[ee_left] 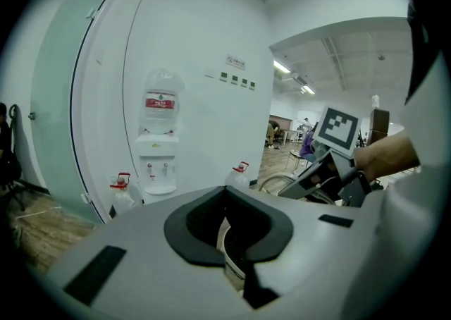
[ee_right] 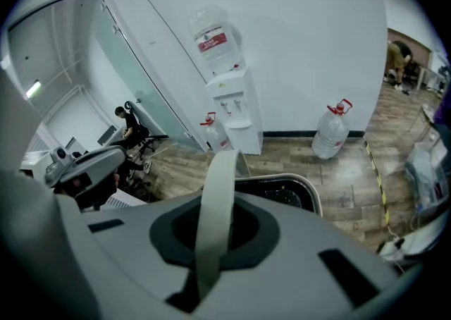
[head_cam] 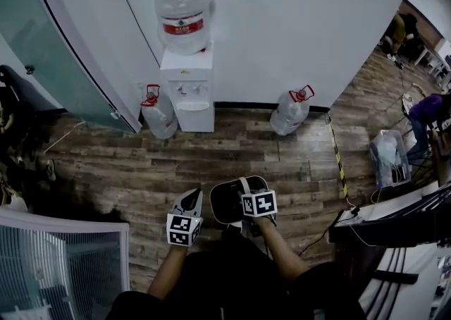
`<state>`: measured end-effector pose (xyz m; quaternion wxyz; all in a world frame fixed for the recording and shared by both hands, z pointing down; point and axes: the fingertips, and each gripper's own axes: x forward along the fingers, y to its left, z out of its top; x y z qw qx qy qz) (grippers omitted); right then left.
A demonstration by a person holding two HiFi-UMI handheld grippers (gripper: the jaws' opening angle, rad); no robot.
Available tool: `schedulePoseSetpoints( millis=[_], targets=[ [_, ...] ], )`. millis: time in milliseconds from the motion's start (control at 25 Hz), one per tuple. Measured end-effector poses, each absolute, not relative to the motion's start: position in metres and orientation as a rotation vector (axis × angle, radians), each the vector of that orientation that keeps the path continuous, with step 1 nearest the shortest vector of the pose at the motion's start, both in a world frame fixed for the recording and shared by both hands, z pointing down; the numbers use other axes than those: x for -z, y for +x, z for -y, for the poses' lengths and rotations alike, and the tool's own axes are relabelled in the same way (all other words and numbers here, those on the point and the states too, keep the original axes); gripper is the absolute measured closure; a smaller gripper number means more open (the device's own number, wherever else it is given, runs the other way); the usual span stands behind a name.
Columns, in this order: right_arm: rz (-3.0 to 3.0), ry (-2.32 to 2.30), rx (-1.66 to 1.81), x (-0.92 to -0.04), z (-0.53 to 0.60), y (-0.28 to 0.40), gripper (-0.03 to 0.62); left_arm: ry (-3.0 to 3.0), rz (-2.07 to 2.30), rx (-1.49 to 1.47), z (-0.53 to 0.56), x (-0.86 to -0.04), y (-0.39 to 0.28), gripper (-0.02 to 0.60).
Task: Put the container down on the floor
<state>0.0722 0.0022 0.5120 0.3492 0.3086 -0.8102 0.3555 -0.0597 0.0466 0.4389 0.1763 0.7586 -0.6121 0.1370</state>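
Note:
The container (head_cam: 227,203) is a dark bucket with a pale rim and a white strap handle (head_cam: 244,186). It hangs above the wooden floor in front of the person. My right gripper (head_cam: 248,196) is shut on that handle; in the right gripper view the handle (ee_right: 214,206) runs up between the jaws and the container (ee_right: 285,193) hangs below. My left gripper (head_cam: 189,204) is just left of the container, apart from it, its tips drawn together with nothing held. The left gripper view shows the right gripper (ee_left: 330,172) at the right.
A white water dispenser (head_cam: 187,89) with a bottle (head_cam: 183,15) on top stands against the far wall. Water jugs sit on the floor at its left (head_cam: 159,115) and right (head_cam: 290,112). A glass partition (head_cam: 56,51) is at left, a desk (head_cam: 394,221) with cables at right.

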Motion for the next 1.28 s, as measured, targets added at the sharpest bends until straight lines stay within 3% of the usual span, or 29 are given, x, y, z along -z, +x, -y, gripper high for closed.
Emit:
schedulePoseSetpoints(
  millis=[1280],
  targets=[
    [2.069,0.765,-0.983,-0.524,0.144,0.079,0.583,2.07,1.762,-0.368,0.092,-0.452,-0.061,0.568]
  ],
)
